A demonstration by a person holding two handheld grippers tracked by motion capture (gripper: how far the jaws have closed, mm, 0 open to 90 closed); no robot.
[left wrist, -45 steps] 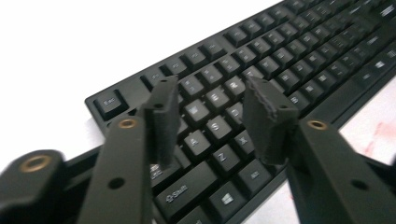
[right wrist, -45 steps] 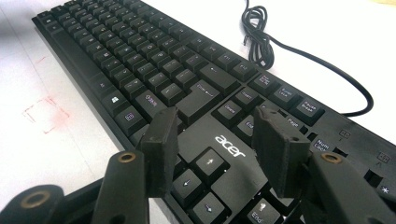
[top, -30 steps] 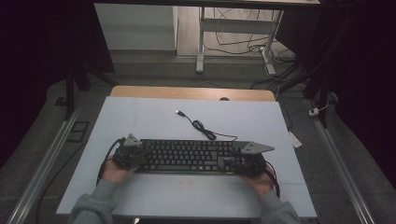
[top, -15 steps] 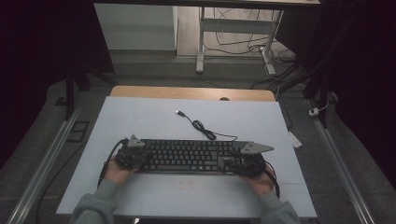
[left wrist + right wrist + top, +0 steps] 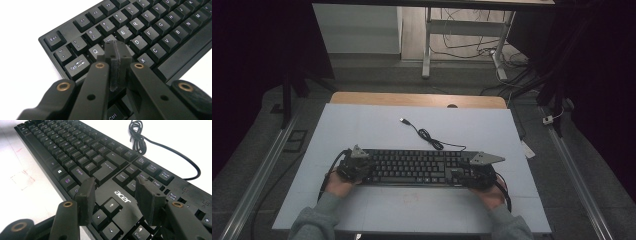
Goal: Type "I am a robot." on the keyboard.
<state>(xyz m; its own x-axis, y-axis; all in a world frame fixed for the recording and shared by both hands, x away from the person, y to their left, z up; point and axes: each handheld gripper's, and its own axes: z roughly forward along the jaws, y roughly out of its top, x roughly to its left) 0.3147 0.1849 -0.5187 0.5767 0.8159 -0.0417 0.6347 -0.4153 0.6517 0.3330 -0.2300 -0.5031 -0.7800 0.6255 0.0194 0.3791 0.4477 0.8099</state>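
The high view looks forward and down from above the person's side onto the whole white table [image 5: 362,125], well back from it. Each gripper view sits close above the black keyboard [image 5: 417,167], looking along its own jaws: one faces the Esc-Tab corner [image 5: 62,50], the other the arrow keys [image 5: 111,206].

A: The high view is dim; the room around the pale table [image 5: 377,125] falls into near black, and detail is soft and grainy.

B: Both gripper views are brighter. The table blows out to white, the keyboard [image 5: 140,30] stays sharp, and the near jaws blur slightly.
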